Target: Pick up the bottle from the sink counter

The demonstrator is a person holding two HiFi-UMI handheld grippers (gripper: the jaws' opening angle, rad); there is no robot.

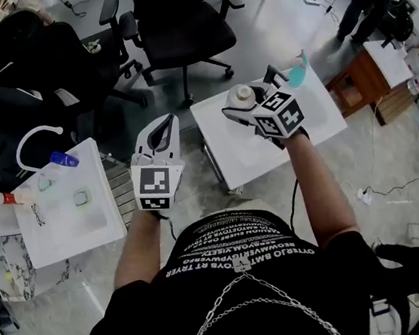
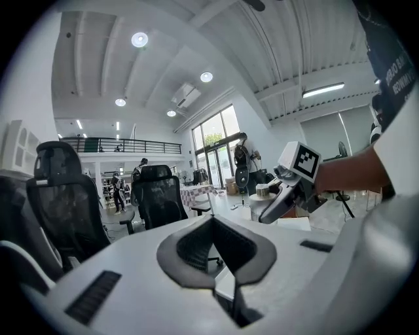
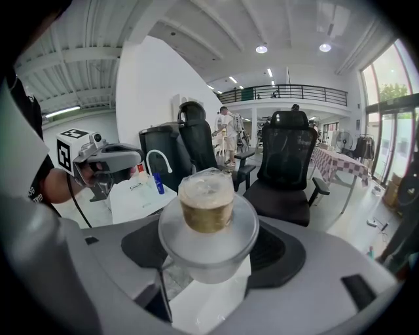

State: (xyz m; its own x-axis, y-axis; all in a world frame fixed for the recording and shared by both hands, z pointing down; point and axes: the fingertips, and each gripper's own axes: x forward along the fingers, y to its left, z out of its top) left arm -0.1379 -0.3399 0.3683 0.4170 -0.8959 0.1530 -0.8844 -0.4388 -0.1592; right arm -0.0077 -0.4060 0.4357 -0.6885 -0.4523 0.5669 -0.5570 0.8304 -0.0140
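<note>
My right gripper (image 1: 250,99) is shut on a clear bottle (image 1: 243,95) with a pale, plastic-wrapped cap, held over the white table (image 1: 318,123). In the right gripper view the bottle (image 3: 207,203) fills the gap between the jaws, cap toward the camera. My left gripper (image 1: 165,130) hangs between the sink counter (image 1: 65,226) and the table, its jaws together with nothing in them (image 2: 213,226). The left gripper view shows the right gripper (image 2: 275,196) carrying the bottle (image 2: 264,191).
On the sink counter stand a white curved faucet (image 1: 35,139), a blue bottle (image 1: 64,159) and a red-capped bottle (image 1: 10,199). Black office chairs (image 1: 177,23) stand beyond. A teal object (image 1: 298,75) sits at the table's far edge. A wooden cabinet (image 1: 358,80) is at the right.
</note>
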